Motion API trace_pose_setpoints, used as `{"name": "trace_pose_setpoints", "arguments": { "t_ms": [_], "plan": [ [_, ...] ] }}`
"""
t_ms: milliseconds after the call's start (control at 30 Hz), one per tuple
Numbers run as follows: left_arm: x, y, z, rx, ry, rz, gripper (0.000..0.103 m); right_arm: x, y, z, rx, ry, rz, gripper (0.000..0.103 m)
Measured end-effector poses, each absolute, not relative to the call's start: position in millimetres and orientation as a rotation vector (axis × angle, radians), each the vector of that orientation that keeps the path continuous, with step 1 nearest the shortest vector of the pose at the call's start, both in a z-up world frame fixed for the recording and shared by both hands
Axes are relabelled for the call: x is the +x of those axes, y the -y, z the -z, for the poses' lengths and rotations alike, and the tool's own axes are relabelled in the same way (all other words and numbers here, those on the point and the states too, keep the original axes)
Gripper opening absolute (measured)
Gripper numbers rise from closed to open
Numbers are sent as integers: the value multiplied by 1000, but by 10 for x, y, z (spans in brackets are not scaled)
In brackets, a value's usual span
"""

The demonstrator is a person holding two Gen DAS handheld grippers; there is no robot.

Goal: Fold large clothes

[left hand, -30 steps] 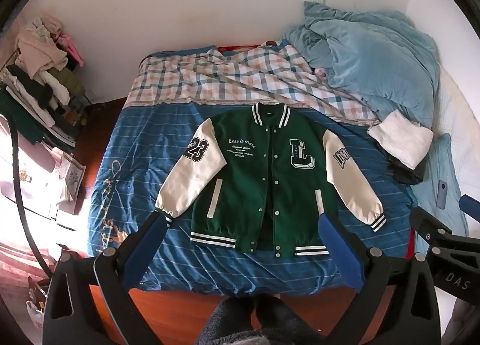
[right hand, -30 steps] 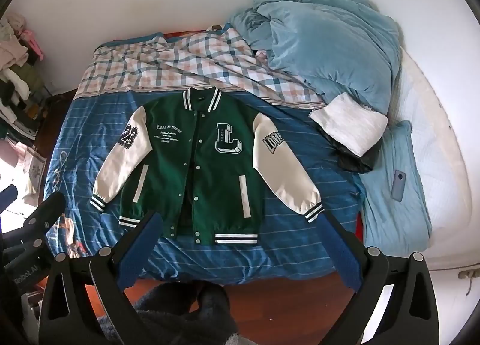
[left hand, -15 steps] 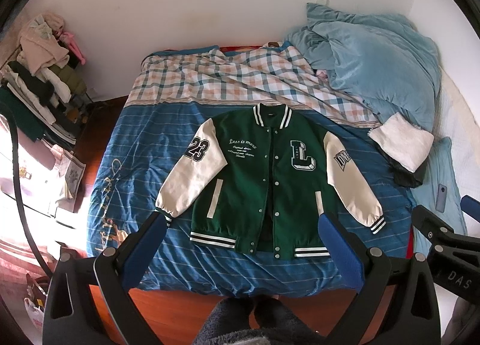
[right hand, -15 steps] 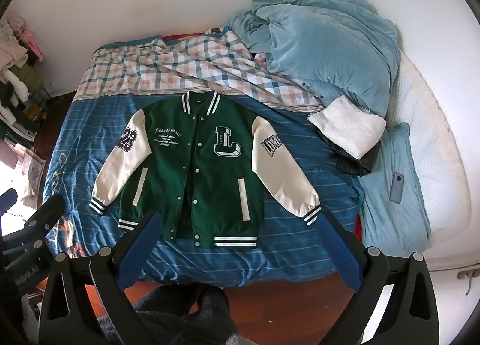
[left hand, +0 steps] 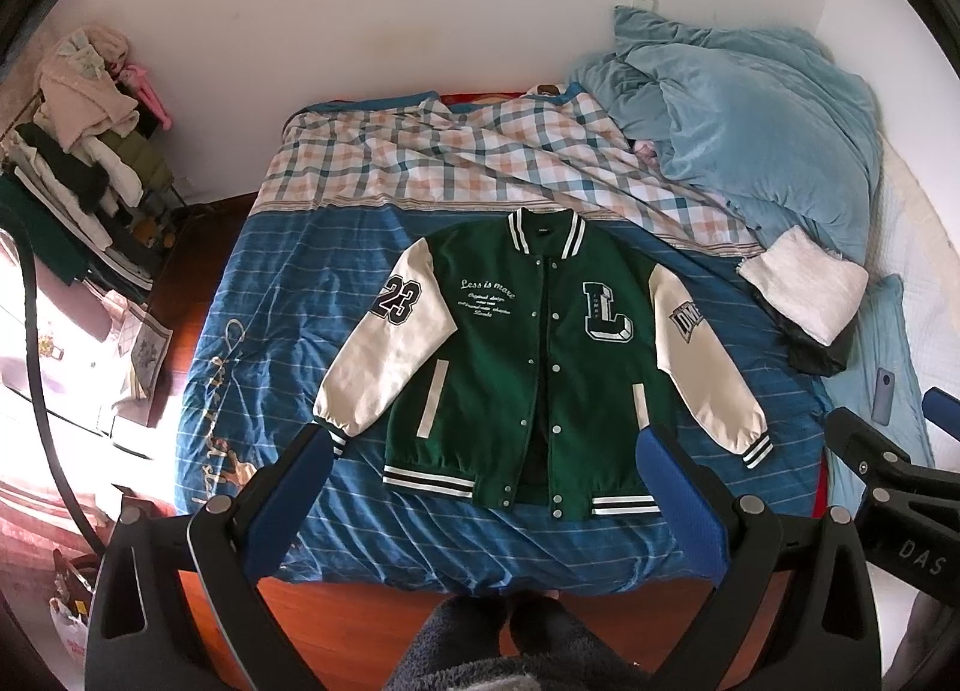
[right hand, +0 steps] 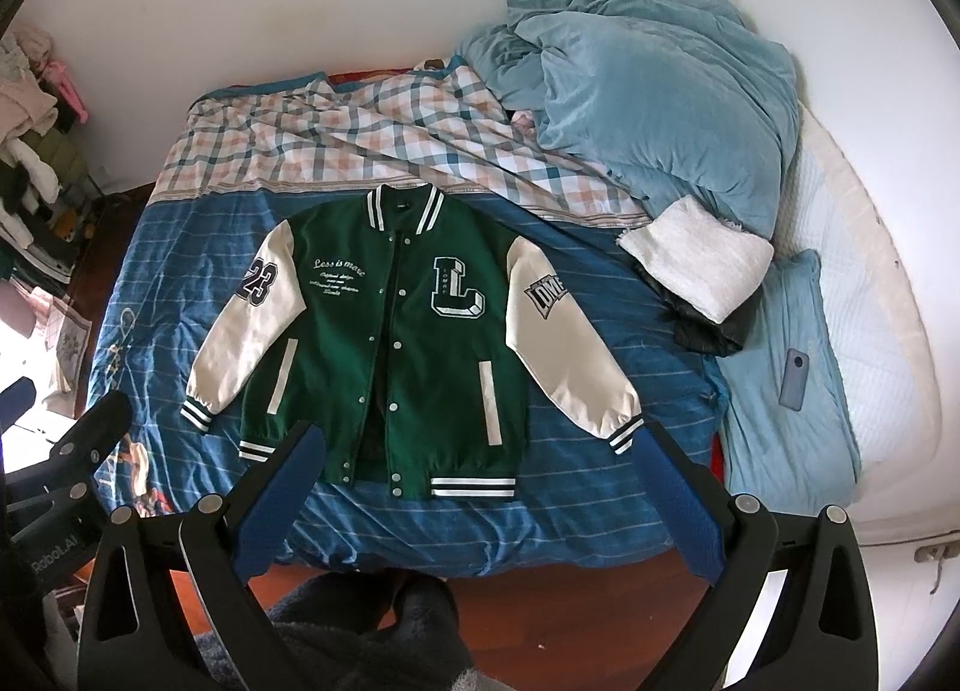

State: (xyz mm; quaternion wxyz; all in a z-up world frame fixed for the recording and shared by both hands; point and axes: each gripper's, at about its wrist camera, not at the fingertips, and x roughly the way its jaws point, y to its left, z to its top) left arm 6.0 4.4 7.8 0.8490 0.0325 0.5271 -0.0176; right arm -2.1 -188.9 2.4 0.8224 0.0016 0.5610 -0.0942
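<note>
The varsity jacket [left hand: 540, 367] lies face up and spread flat on the blue striped bedspread [left hand: 270, 331], in the half of the bed nearest the foot edge, its collar pointing toward the head of the bed and its striped hem just short of the foot edge. Laid out this way, with both cream sleeves angled outward and the snap front mostly closed, it seems prepared for folding: every seam and cuff is reachable from the foot of the bed. The left sleeve [left hand: 384, 355] reaches toward the left edge of the bed, the right sleeve [right hand: 564, 355] toward the right edge, each cuff resting apart from the body. The left gripper [left hand: 486, 487] hangs above the foot edge with its blue pads spread wide and nothing between them; the right gripper [right hand: 480, 487] is likewise wide open and empty, held beside it at much the same height. Both appear held back to frame the whole garment before a first grasp, probably of a sleeve. The crumpled light blue duvet [right hand: 648, 108] and the plaid sheet [left hand: 450, 162] are bunched toward the head of the bed, and a folded white cloth [right hand: 702, 259] and a phone [right hand: 793, 379] sit near the right edge, all away from the jacket, so none of them should hinder a fold.
</note>
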Motion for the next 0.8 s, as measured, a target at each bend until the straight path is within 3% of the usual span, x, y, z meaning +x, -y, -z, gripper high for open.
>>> {"name": "trace_pose_setpoints", "arguments": {
  "t_ms": [800],
  "plan": [
    [107, -52, -115, 65, -1107, 38, 103, 203, 1813, -279, -1, -1185, 199, 103]
  ]
}}
